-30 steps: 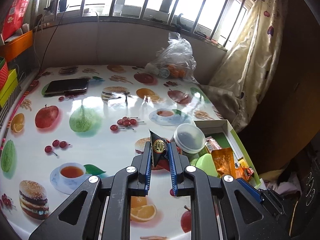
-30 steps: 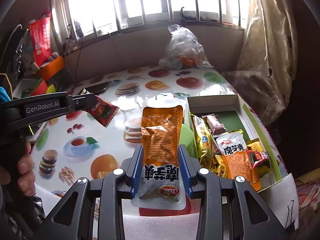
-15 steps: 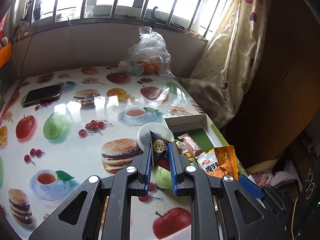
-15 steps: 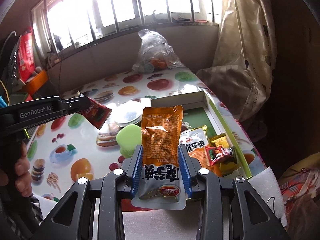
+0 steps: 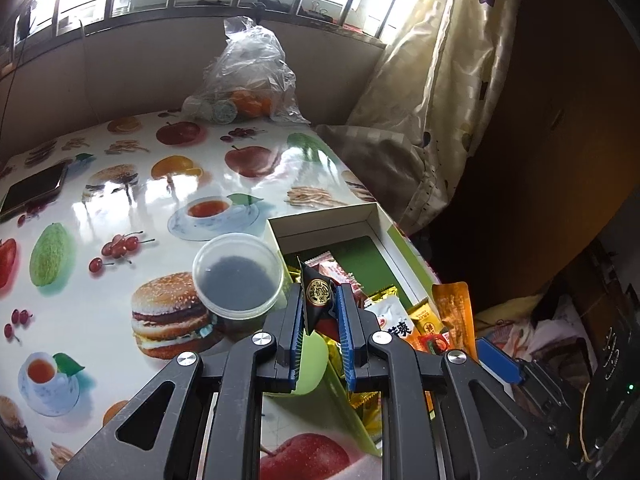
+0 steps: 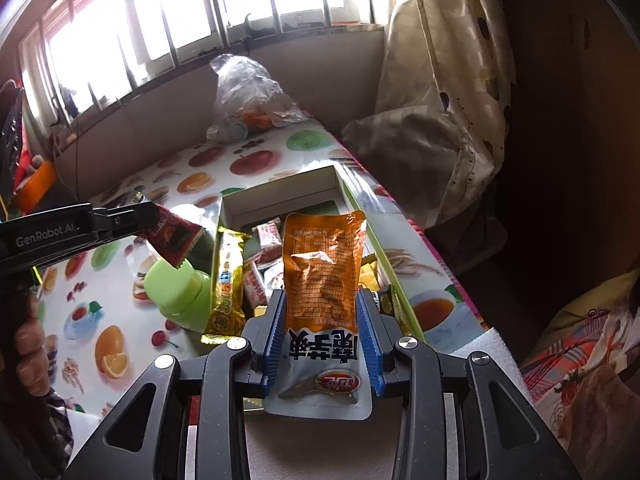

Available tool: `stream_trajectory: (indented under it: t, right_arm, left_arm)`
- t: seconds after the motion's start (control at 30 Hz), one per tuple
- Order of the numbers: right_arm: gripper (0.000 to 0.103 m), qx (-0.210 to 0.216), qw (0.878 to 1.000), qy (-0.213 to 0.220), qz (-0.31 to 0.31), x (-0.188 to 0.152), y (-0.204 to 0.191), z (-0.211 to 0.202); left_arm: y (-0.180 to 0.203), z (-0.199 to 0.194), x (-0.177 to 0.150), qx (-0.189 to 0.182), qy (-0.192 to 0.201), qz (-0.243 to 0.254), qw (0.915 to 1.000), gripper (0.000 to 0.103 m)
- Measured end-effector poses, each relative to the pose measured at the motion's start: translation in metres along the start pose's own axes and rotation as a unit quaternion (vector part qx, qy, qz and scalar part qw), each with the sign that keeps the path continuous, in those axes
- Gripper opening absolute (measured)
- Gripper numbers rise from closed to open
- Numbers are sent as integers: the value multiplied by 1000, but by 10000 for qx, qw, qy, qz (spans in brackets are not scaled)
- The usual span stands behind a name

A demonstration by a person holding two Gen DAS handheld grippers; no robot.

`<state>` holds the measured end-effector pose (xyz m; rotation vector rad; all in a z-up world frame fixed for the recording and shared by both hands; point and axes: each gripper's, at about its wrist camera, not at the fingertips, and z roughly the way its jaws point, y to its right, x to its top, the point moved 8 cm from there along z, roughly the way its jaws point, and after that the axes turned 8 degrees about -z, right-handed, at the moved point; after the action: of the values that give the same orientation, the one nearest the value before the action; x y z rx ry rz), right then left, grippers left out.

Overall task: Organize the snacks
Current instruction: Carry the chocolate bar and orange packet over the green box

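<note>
Nearest the open box (image 6: 362, 208), the right gripper (image 6: 322, 308) is clamped on an upright orange snack pouch (image 6: 322, 264) just above the box's near end. The left gripper (image 5: 319, 304) pinches a small dark red packet (image 5: 318, 298) over the box's left edge, just beyond a green lidded container (image 6: 176, 286). Farther along, loose snack packets (image 6: 264, 248) fill the box's near half, a clear round tub (image 5: 236, 274) sits touching its left wall, and a plastic bag (image 5: 248, 76) stands well past its far end.
</note>
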<state>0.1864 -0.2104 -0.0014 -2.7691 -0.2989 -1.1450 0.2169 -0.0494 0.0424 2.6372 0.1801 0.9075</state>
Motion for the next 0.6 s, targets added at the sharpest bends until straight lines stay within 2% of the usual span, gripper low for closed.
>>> stream_trajectory:
  t: [0.33,0.6]
  right_arm:
    - [34,28,9998,-177,-67,-2,8,22]
    - [35,106,9996,-189,-156,0,7,32]
  left_arm:
    - [12,40,-10,-5,-392,71,9992,17]
    - [15,59,-15,46,-561,125,9983,17]
